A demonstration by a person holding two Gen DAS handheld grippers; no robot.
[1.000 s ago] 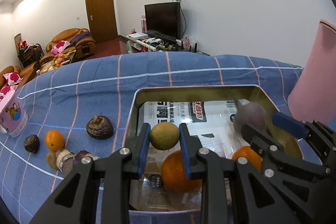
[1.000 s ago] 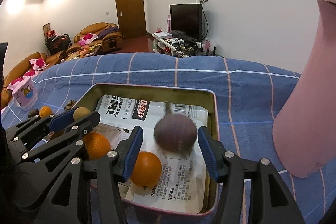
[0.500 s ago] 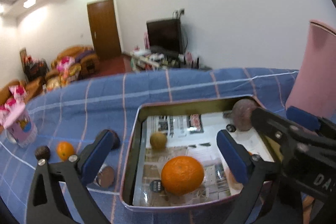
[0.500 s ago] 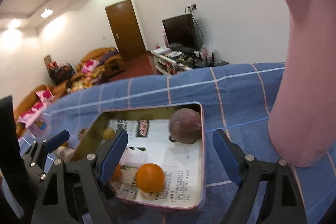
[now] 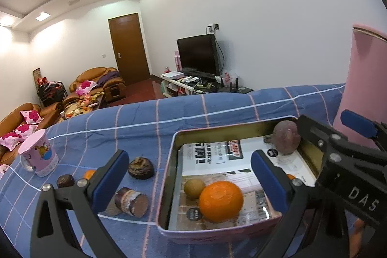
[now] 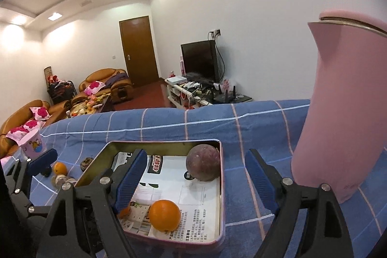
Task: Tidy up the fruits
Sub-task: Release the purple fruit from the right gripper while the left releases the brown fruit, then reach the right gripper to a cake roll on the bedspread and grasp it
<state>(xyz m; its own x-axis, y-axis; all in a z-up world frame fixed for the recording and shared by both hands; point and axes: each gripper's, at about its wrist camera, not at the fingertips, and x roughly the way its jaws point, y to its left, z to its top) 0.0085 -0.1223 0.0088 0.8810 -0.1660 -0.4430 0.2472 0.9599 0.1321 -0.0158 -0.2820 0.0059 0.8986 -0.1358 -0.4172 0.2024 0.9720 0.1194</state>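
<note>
A metal tin lined with printed paper sits on the blue checked cloth. In it lie a large orange, a small greenish fruit and a round purple fruit in the far right corner. My left gripper hangs open above the tin's near left part, with nothing between its fingers. My right gripper is open too, raised over the tin short of the purple fruit. An orange lies near it, and another is half hidden behind its left finger.
Left of the tin on the cloth lie a dark wrinkled fruit, a cut brown piece, a small orange and a small dark fruit. A pink cup stands far left. A tall pink jug stands close on the right.
Both grippers opened wide. The left let go of the small greenish fruit and the right let go of the purple fruit, both now in the tin. Both grippers drew back and rose.
</note>
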